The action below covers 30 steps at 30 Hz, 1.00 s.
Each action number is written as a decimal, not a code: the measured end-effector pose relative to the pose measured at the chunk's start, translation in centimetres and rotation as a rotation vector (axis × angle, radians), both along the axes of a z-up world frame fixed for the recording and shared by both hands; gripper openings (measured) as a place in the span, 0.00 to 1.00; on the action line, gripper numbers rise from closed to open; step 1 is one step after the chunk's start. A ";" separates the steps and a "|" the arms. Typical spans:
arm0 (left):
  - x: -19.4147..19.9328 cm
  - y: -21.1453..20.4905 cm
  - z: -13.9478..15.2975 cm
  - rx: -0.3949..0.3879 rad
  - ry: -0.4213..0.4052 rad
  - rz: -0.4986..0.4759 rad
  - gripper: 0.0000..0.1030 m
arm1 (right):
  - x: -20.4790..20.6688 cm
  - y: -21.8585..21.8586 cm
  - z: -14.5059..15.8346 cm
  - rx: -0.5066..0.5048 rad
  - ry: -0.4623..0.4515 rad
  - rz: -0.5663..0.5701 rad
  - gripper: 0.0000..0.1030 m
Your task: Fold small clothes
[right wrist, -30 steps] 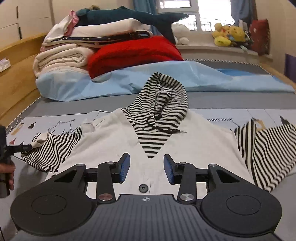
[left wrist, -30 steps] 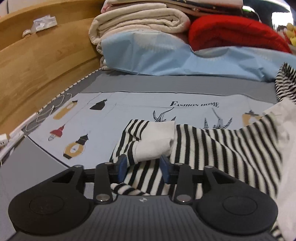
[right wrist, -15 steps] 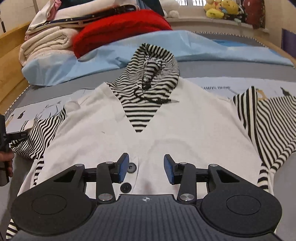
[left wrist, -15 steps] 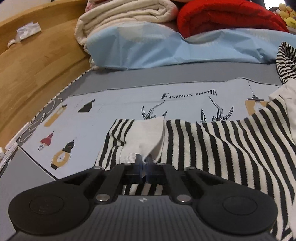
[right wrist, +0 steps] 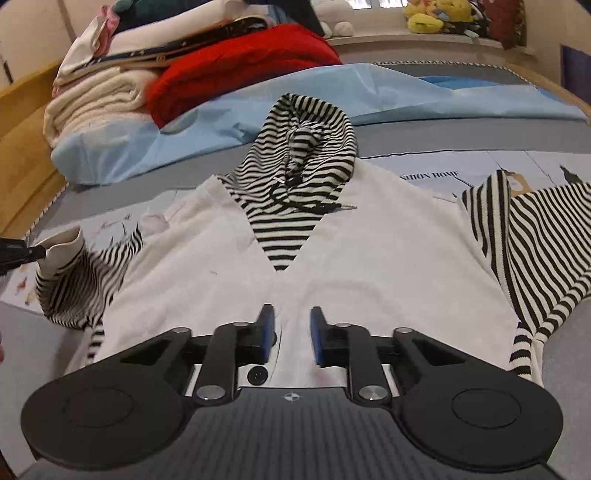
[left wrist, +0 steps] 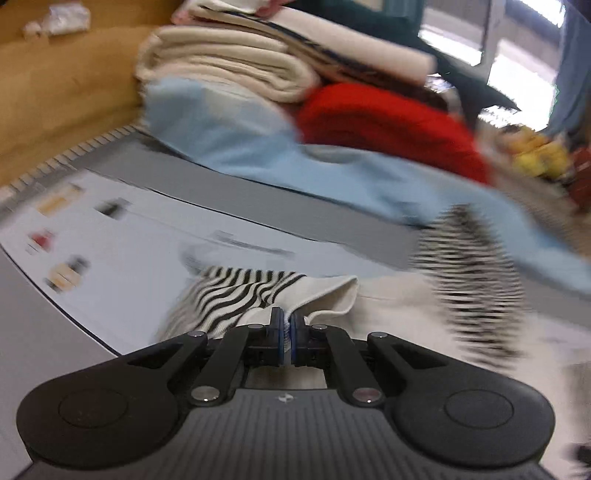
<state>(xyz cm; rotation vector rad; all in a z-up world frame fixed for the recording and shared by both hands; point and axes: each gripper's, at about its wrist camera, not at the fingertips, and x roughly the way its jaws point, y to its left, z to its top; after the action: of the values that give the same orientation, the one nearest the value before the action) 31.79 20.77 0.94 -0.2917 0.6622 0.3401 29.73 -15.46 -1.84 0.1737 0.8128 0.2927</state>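
A small white hoodie with a black-and-white striped hood and striped sleeves lies face up on the bed. My left gripper is shut on the white cuff of the left striped sleeve and holds it lifted off the bed; the cuff and the gripper tip show at the left edge of the right wrist view. My right gripper is open, low over the white front by the black buttons. The right sleeve lies spread out.
A printed pale blue sheet covers the grey mattress. A stack of cream blankets, a red blanket and a light blue cover lies behind the hood. A wooden bed frame runs along the left. Plush toys sit at the back.
My left gripper shut on the sleeve cuff, then lifted it and swung it right toward the hoodie body. My right gripper moved forward and lower over the white front, still open.
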 end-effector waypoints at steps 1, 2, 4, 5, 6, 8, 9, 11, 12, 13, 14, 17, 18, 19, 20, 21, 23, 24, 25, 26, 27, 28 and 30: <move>-0.3 -1.4 0.5 -0.043 -0.009 -0.026 0.03 | 0.1 -0.4 0.2 0.017 0.003 -0.013 0.16; -0.5 -3.0 0.9 -0.084 -0.018 -0.050 0.03 | 0.2 -0.8 0.4 0.034 0.005 -0.022 0.15; -0.5 -6.3 1.1 -0.160 -0.041 -0.116 0.03 | 0.2 -1.5 0.9 0.064 0.002 -0.033 0.12; -0.4 -8.0 0.9 -0.187 -0.051 -0.154 0.03 | 0.2 -1.9 1.1 0.072 -0.001 -0.040 0.12; -0.1 -9.8 0.5 -0.206 -0.055 -0.192 0.03 | 0.3 -2.3 1.3 0.077 -0.004 -0.049 0.12; 0.9 -13.1 -0.6 -0.261 -0.036 -0.262 0.03 | 0.3 -3.1 1.5 0.095 -0.004 -0.066 0.12; 1.4 -14.3 -1.2 -0.307 -0.024 -0.282 0.03 | 0.4 -3.5 1.5 0.100 -0.001 -0.074 0.12; 2.6 -16.8 -2.6 -0.416 0.010 -0.328 0.03 | 0.5 -4.3 1.3 0.103 0.014 -0.092 0.12; 3.2 -17.8 -3.0 -0.451 0.032 -0.362 0.03 | 0.5 -4.7 1.1 0.107 0.024 -0.101 0.12; 3.8 -18.9 -3.4 -0.489 0.052 -0.403 0.03 | 0.5 -5.0 0.9 0.111 0.033 -0.111 0.12; 4.1 -19.5 -3.7 -0.522 0.066 -0.428 0.03 | 0.7 -5.4 0.6 0.115 0.045 -0.127 0.13; 4.8 -19.5 -4.0 -0.572 0.080 -0.431 0.08 | 1.3 -6.8 -0.2 0.150 0.093 -0.193 0.15; 4.9 -18.9 -3.8 -0.564 0.068 -0.426 0.08 | 1.5 -7.2 -0.6 0.172 0.112 -0.214 0.15; 5.2 -18.2 -3.5 -0.542 0.061 -0.418 0.08 | 1.6 -7.5 -0.9 0.189 0.126 -0.229 0.15; 5.4 -17.4 -3.3 -0.507 0.056 -0.403 0.08 | 1.8 -7.7 -1.3 0.202 0.145 -0.243 0.16; 5.5 -16.8 -3.0 -0.470 0.050 -0.382 0.08 | 2.1 -7.7 -1.8 0.209 0.164 -0.250 0.16; 5.7 -15.4 -2.5 -0.417 0.043 -0.336 0.08 | 2.3 -7.5 -2.6 0.230 0.201 -0.258 0.17; 5.5 -14.3 -2.2 -0.400 0.044 -0.307 0.08 | 2.5 -7.3 -3.2 0.250 0.228 -0.262 0.19; 5.3 -13.2 -2.0 -0.387 0.046 -0.276 0.08 | 2.6 -7.1 -3.6 0.265 0.250 -0.265 0.25; 5.4 -12.1 -2.1 -0.384 0.046 -0.250 0.08 | 2.8 -6.9 -4.1 0.277 0.271 -0.271 0.29; 5.2 -11.0 -2.0 -0.388 0.045 -0.223 0.08 | 2.9 -6.5 -4.8 0.285 0.296 -0.281 0.30; 5.0 -10.1 -1.8 -0.391 0.044 -0.204 0.08 | 2.9 -6.2 -5.2 0.284 0.314 -0.286 0.32; 4.6 -8.8 -1.5 -0.387 0.041 -0.179 0.08 | 3.1 -5.2 -6.4 0.256 0.357 -0.293 0.35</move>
<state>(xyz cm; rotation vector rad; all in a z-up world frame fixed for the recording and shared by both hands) 36.41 11.98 -0.59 -0.5911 0.7874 0.0432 32.86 -20.65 -8.26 0.5929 1.0871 0.0869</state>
